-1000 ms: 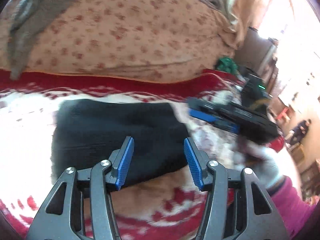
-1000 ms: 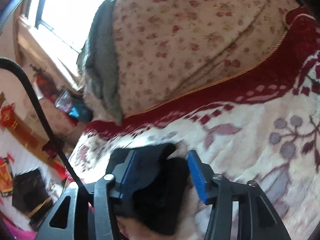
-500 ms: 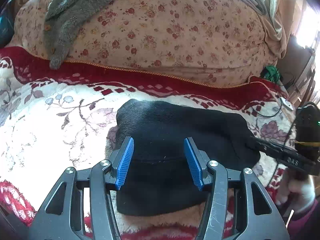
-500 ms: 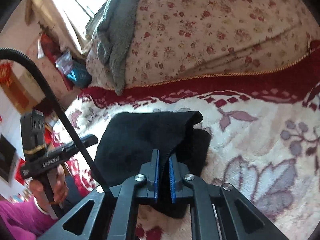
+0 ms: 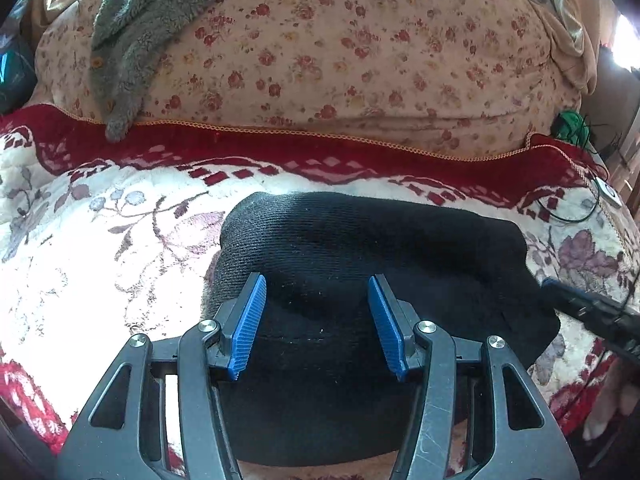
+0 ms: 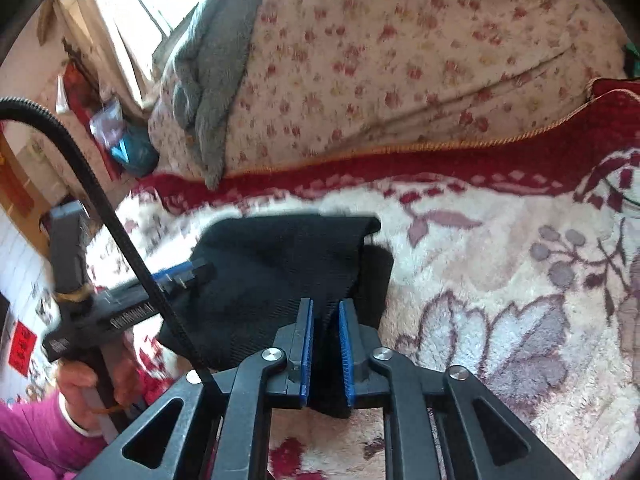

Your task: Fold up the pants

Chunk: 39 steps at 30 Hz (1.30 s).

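Observation:
The black pants (image 5: 360, 248) lie folded in a compact block on the white and red floral blanket (image 5: 100, 240). My left gripper (image 5: 316, 292) is open, its blue pads wide apart just above the near part of the block. My right gripper (image 6: 325, 308) is shut on the near edge of the pants (image 6: 280, 264), with black cloth between its blue pads. The right gripper's dark body (image 5: 592, 312) shows at the right edge of the left wrist view. The left gripper (image 6: 184, 272) shows at the left of the right wrist view, over the pants' far side.
A big floral quilt (image 5: 340, 60) is piled behind the blanket, with a grey fleece garment (image 5: 136, 36) draped on it. A black cable (image 6: 100, 208) arcs across the right wrist view. A white cord and green object (image 5: 572, 124) lie at the blanket's right.
My right gripper closed on the edge of the pants and still holds it. My left gripper swung left and came in over the folded block, staying open.

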### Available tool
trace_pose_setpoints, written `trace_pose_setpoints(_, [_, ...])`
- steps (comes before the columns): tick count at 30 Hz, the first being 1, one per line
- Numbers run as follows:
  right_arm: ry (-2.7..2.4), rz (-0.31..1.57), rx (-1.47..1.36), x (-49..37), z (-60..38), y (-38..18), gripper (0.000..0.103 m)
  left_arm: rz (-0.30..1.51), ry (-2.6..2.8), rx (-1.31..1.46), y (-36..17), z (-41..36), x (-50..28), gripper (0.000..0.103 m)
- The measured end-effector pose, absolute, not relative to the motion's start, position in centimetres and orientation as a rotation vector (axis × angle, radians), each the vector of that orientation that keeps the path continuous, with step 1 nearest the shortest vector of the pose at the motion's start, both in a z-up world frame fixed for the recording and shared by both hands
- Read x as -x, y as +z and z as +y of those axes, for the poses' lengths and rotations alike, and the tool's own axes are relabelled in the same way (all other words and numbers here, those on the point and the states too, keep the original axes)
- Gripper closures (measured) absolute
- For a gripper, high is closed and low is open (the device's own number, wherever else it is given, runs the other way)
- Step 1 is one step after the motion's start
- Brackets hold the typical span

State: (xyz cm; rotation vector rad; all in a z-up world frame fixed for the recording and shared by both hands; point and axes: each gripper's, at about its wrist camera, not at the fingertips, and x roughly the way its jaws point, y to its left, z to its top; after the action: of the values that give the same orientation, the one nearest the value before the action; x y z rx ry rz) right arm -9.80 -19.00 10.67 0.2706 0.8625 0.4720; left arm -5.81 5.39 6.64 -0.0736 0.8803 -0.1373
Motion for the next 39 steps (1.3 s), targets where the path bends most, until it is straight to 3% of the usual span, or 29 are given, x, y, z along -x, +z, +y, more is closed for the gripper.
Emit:
trace_pose_setpoints(2, [0.481, 0.835, -0.294, 10.2, -19.1, 11.6, 0.074, 0.881, -0.137, 0.080, 6.9, 5.6, 5.9, 0.051])
trace_pose_setpoints(4, [0.480, 0.819, -0.285, 10.5, -18.8, 12.6, 0.068, 0.881, -0.137, 0.082, 7.1, 5.6, 6.0, 0.051])
trace_pose_setpoints(12, [0.484, 0.821, -0.259, 10.8, -17.4, 13.7, 0.067, 0.850, -0.129, 0.095, 8.7, 6.5, 7.1, 0.051])
trace_pose_setpoints(16, [0.462, 0.835, -0.270, 10.9, -17.7, 13.2, 0.055, 0.834, -0.123, 0.114, 9.4, 7.8, 7.7, 0.051])
trace_pose_setpoints(25, [0.437, 0.897, -0.332, 10.1, -18.8, 11.4, 0.051, 0.864, -0.081, 0.190, 9.0, 11.2, 8.2, 0.051])
trace_pose_setpoints(34, [0.425, 0.977, -0.443, 8.2, -19.6, 8.5, 0.049, 0.925, -0.129, 0.259, 7.7, 12.4, 7.4, 0.051])
trace_pose_setpoints(39, [0.403, 0.937, -0.396, 8.3, -19.5, 9.6, 0.049, 0.926, -0.145, 0.260, 7.7, 11.6, 7.1, 0.051])
